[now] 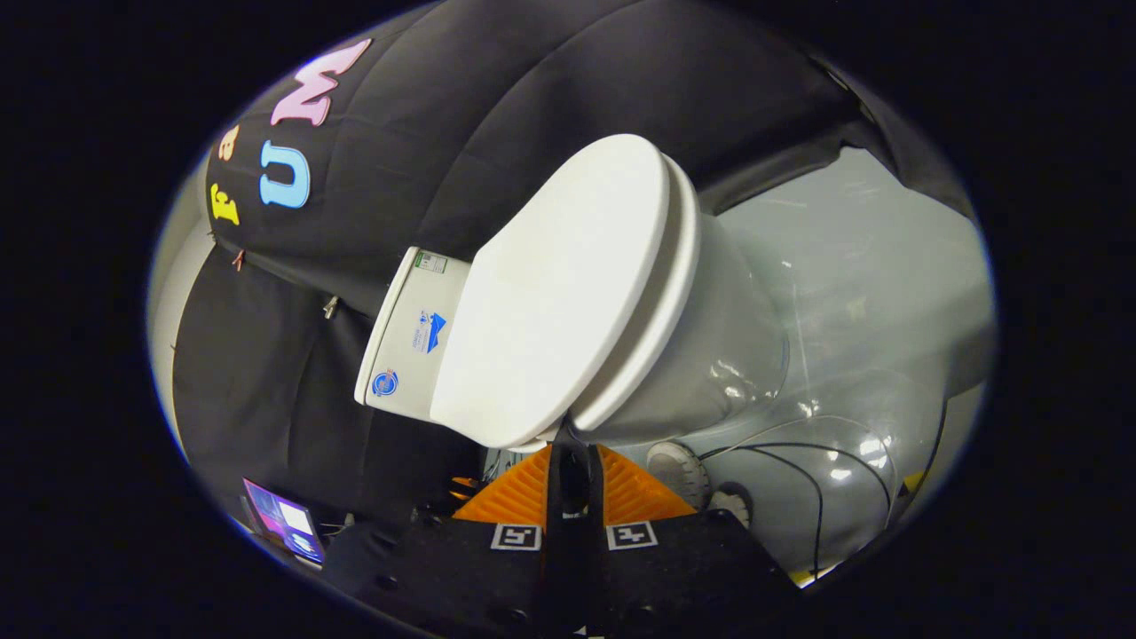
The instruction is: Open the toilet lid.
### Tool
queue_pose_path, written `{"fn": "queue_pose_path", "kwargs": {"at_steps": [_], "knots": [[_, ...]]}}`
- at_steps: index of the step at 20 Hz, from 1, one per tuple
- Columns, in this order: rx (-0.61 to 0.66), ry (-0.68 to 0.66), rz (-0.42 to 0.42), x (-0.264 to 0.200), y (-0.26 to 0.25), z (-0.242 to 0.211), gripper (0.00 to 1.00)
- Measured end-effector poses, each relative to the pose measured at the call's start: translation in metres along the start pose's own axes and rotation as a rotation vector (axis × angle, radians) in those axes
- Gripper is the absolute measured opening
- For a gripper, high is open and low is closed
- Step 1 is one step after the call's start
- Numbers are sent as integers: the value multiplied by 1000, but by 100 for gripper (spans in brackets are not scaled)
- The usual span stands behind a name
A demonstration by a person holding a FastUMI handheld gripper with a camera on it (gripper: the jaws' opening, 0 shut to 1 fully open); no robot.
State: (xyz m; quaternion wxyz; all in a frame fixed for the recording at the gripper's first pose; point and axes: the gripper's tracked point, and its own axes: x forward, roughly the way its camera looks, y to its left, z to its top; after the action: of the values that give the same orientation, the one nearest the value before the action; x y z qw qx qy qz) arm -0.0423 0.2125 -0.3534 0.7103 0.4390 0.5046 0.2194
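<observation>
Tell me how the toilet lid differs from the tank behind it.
The lid is a smooth, rounded oval with no markings; the tank is boxy and carries stickers. The lid lies just ahead of the gripper, whose fingers are closed together at its edge; the tank sits beyond it against the black cloth. Both are white.

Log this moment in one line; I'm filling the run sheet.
gripper: shut, fingertips at lid edge | toilet lid: down on seat, closed | tank: behind lid | stage: lift not begun

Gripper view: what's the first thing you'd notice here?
The big white toilet lid, down on the seat, just beyond the fingers. The gripper is nearly shut, its tips at the lid's edge. Behind the lid sits the tank, against the black cloth wall.
</observation>
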Motion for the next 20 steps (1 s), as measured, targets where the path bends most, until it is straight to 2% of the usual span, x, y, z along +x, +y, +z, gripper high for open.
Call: {"fn": "queue_pose_path", "kwargs": {"at_steps": [3, 8, 9, 10, 11, 14, 20], "knots": [[-5, 23, -9, -2, 0, 1, 12], [-94, 11, -30, -12, 13, 8, 12], [-68, -4, -24, -12, 17, 19, 12], [-72, 7, -28, -17, 19, 10, 4], [-78, -1, -32, -18, 20, 13, 5], [-109, 15, -76, -19, 28, 13, 5], [-237, -15, -146, -38, 77, 29, 5]]}}
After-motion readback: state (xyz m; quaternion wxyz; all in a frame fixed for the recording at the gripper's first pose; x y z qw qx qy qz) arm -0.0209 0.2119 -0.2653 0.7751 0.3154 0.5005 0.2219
